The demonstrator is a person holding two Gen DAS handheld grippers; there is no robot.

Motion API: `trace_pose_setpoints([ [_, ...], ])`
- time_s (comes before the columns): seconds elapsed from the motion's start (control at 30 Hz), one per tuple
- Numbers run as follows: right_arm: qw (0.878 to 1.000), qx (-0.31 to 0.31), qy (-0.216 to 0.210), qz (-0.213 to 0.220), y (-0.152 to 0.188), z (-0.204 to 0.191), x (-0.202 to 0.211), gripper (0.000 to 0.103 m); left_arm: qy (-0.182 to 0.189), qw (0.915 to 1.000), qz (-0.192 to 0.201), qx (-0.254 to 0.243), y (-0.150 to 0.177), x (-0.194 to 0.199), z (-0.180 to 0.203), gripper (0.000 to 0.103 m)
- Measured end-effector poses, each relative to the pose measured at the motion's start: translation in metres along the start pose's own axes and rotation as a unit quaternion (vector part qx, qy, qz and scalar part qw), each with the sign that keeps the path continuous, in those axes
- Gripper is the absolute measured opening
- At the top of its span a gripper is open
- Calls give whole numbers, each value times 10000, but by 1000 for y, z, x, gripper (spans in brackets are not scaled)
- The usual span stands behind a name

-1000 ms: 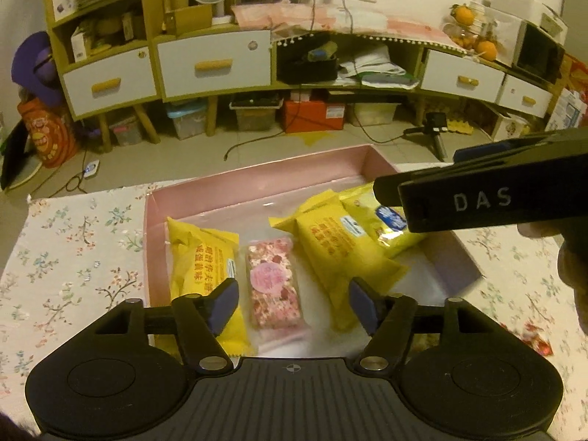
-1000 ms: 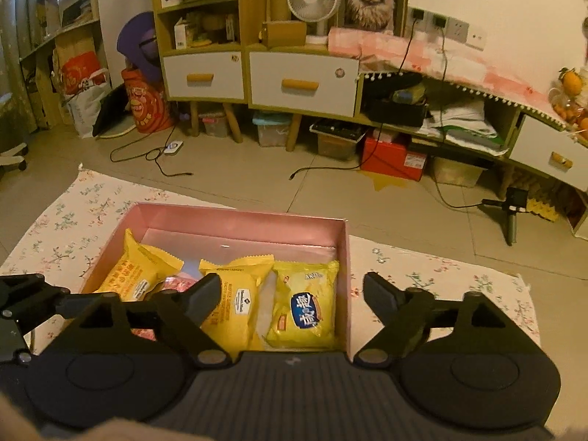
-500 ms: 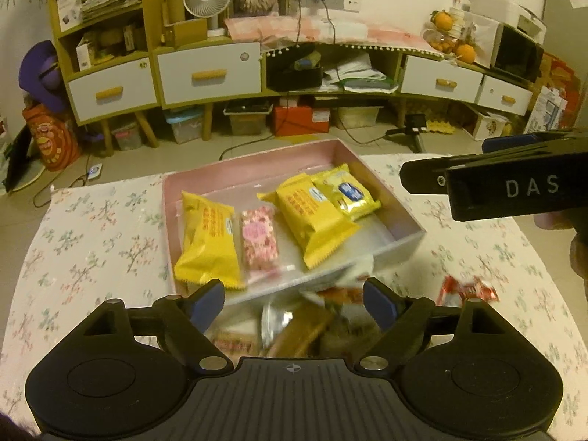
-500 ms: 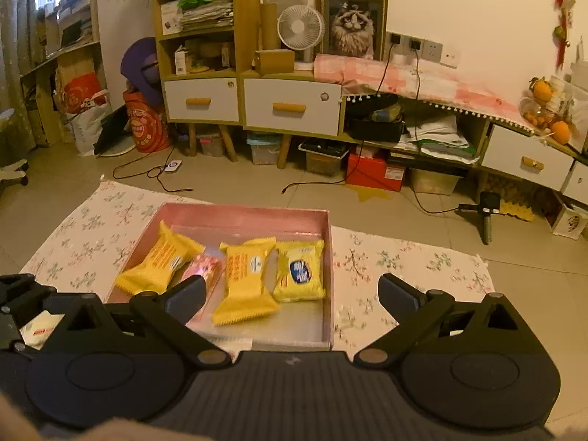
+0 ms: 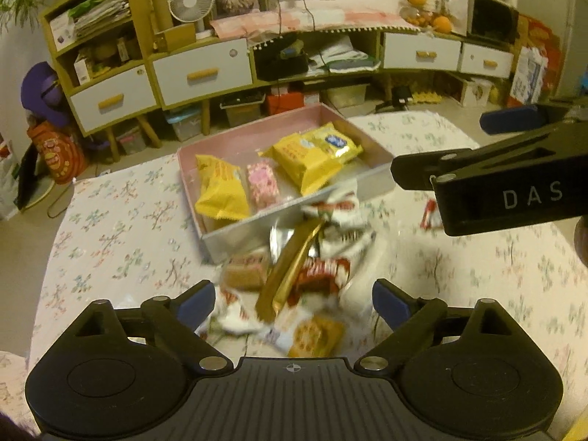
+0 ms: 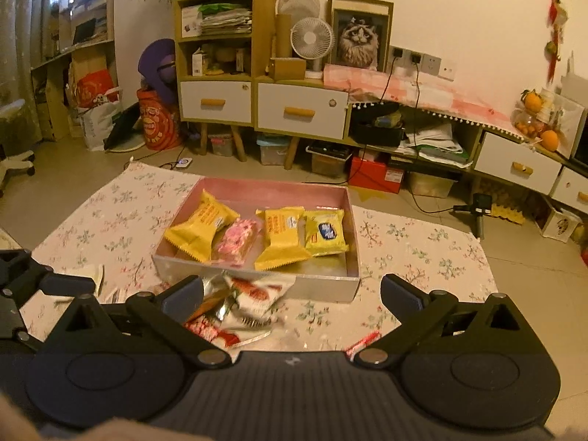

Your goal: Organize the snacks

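Observation:
A pink box (image 5: pixel 250 130) (image 6: pixel 272 191) on the floral cloth holds three yellow snack packs (image 5: pixel 220 191) (image 6: pixel 281 237) and a pink one (image 5: pixel 261 183) (image 6: pixel 237 237). Loose snacks are piled (image 5: pixel 316 272) (image 6: pixel 242 299) in front of its near wall, a gold bar (image 5: pixel 294 261) on top. My left gripper (image 5: pixel 293 301) hovers over the pile, jaws opening, nothing between them. My right gripper (image 6: pixel 291 294) hangs before the box, jaws also opening and empty. One of its fingers (image 5: pixel 477 169) crosses the right of the left wrist view.
A small red-and-white packet (image 5: pixel 430 213) (image 6: pixel 362 341) lies alone on the cloth (image 5: pixel 110 239) to the right of the pile. Beyond the table's far edge are bare floor, drawer cabinets (image 6: pixel 301 110), a fan (image 6: pixel 312 38) and a small tripod (image 6: pixel 477 213).
Both grippers drew back from the box and rose a little, and their jaws widened. The pile of loose snacks came into view in front of the box.

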State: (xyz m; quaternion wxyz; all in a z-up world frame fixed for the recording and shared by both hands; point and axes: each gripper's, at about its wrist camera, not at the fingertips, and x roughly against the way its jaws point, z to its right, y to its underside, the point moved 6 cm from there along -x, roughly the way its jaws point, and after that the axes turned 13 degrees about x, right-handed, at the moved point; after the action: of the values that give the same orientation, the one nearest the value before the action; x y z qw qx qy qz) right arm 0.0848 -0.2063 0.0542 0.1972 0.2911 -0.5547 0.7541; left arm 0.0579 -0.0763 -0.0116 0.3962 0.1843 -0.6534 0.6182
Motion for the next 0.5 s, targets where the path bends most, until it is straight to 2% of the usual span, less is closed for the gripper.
trace_pose_setpoints([
  [0.17,9997,-96,-45,-210,13,-13,-1,103,101,9999,-79,10,18,3,-11,94],
  [0.37,9992,58,-143,-366,28,-24,-5,103,23,9993,64,-367,32,9,-25,97],
  [0.5,9979,-6,-404,-507,43,-28,-7,103,56,9991,92,-417,40,7,-44,97],
])
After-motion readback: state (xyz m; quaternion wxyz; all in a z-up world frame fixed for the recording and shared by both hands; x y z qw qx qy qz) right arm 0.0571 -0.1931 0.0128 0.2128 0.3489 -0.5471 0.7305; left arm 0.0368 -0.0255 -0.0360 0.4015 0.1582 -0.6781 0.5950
